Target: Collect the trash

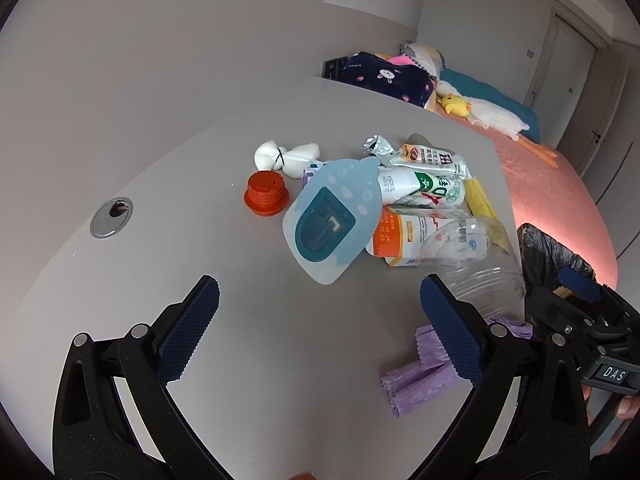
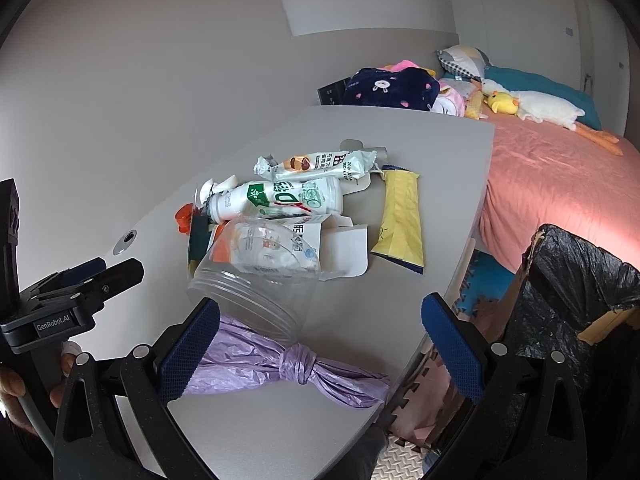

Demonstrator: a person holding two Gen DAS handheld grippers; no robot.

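Trash lies in a pile on the grey table: an orange screw cap, a light blue card, a white bottle, a clear plastic jar on its side, a yellow wrapper, a snack wrapper, a flattened carton and a knotted purple bag. My left gripper hovers open above the table, short of the pile. My right gripper is open over the purple bag and the jar's mouth. A black-lined bin stands right of the table.
A cable hole sits at the table's left. White tissue wads lie behind the cap. A bed with a pink cover, plush toys and bedding is beyond the table. Foam floor mats show below the table edge.
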